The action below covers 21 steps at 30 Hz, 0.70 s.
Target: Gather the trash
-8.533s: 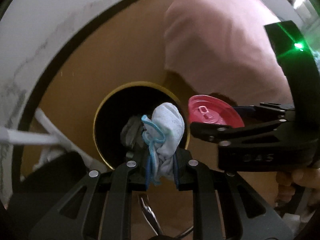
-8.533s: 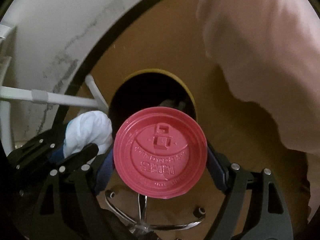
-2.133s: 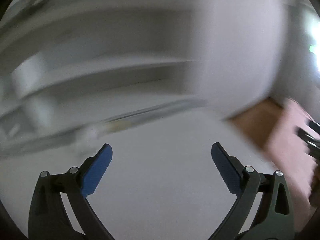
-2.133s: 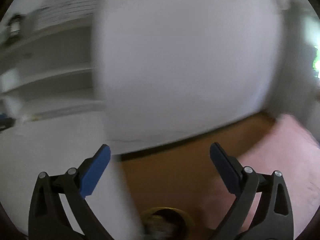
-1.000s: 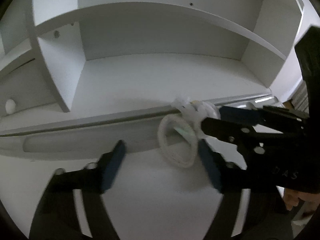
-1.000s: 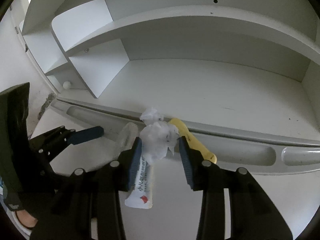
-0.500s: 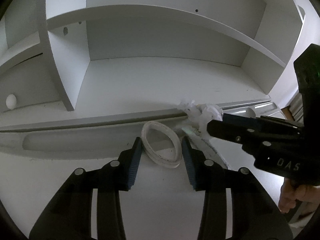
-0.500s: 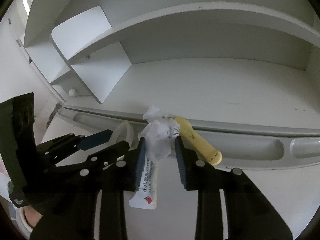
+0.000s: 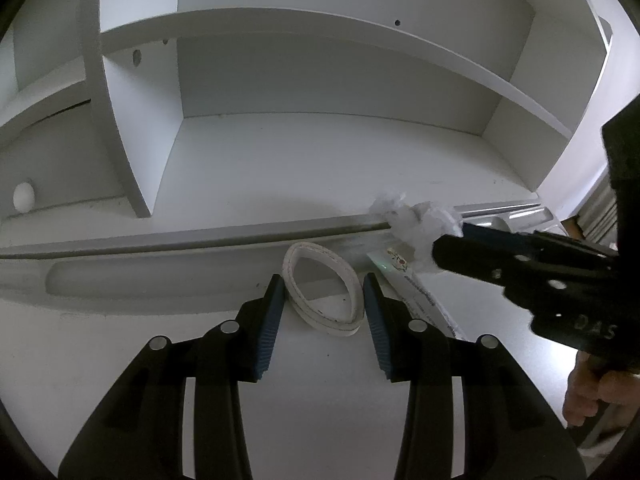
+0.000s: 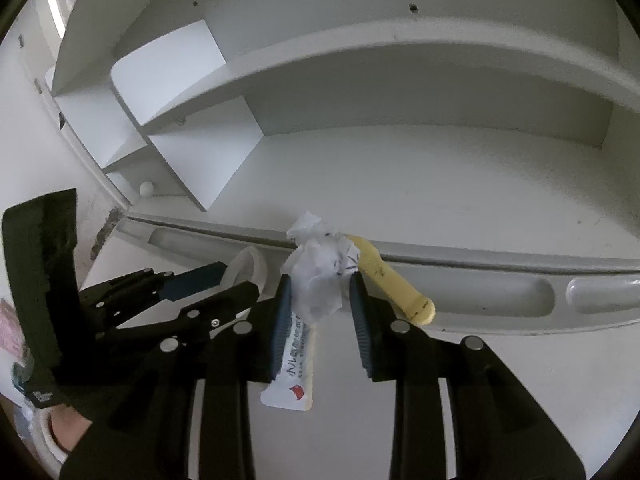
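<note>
In the left wrist view, the left gripper (image 9: 323,300) points down at a white desk (image 9: 320,400) with white shelves (image 9: 300,80) behind it. Its two blue pads (image 9: 272,320) stand on both sides of a white tape ring (image 9: 320,292), which stands on its edge on the desk. The pads touch the ring on its left and right side, so the gripper pinches it. At the right, the right gripper (image 9: 452,236) comes in from the side and its tips hold a crumpled white tissue (image 9: 416,220). Under the tissue lies a long white sachet (image 9: 416,292) flat on the desk. A hand (image 9: 588,396) is at the right edge.

In the right wrist view, the right gripper (image 10: 320,304) has the crumpled white tissue (image 10: 320,276) between its blue pads (image 10: 280,320). The pads seem to press on the tissue from both sides, though the contact on the right pad is not fully clear. The white sachet (image 10: 294,364) lies on the desk (image 10: 520,380) under the gripper, with a red mark near its lower end. A pale yellow stick-shaped object (image 10: 396,284) lies just beside the tissue on the right, tilted across the grey groove (image 10: 500,300) of the desk. At the left, the left gripper (image 10: 236,280) holds the tape ring (image 10: 248,268), which is partly hidden.
</note>
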Each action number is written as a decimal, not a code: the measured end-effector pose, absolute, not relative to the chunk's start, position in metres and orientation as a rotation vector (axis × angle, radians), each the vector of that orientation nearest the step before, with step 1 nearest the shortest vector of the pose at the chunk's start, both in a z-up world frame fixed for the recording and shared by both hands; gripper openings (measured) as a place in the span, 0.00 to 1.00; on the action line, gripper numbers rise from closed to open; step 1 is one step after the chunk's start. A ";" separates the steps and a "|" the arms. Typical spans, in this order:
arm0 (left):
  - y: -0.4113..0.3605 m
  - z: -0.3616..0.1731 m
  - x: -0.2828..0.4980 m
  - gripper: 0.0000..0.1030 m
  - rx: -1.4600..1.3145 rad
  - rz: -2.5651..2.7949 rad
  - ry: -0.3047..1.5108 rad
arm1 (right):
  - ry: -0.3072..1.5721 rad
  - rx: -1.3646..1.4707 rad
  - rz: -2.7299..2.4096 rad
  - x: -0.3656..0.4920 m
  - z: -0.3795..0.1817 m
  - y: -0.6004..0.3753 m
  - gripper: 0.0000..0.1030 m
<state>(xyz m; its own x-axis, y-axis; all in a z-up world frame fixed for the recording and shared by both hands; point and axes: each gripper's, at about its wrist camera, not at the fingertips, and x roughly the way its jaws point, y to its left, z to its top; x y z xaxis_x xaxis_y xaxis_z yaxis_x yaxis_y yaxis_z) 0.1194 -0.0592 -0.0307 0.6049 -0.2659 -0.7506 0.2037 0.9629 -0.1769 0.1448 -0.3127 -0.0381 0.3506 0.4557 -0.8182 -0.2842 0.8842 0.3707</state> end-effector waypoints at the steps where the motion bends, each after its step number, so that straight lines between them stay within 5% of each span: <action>1: -0.057 -0.030 0.118 0.39 -0.077 -0.271 0.881 | 1.107 0.155 0.479 0.144 -0.036 -0.312 0.29; 21: -0.052 0.002 0.089 0.38 -0.085 -0.258 0.822 | 1.140 0.082 0.436 0.083 -0.015 -0.338 0.28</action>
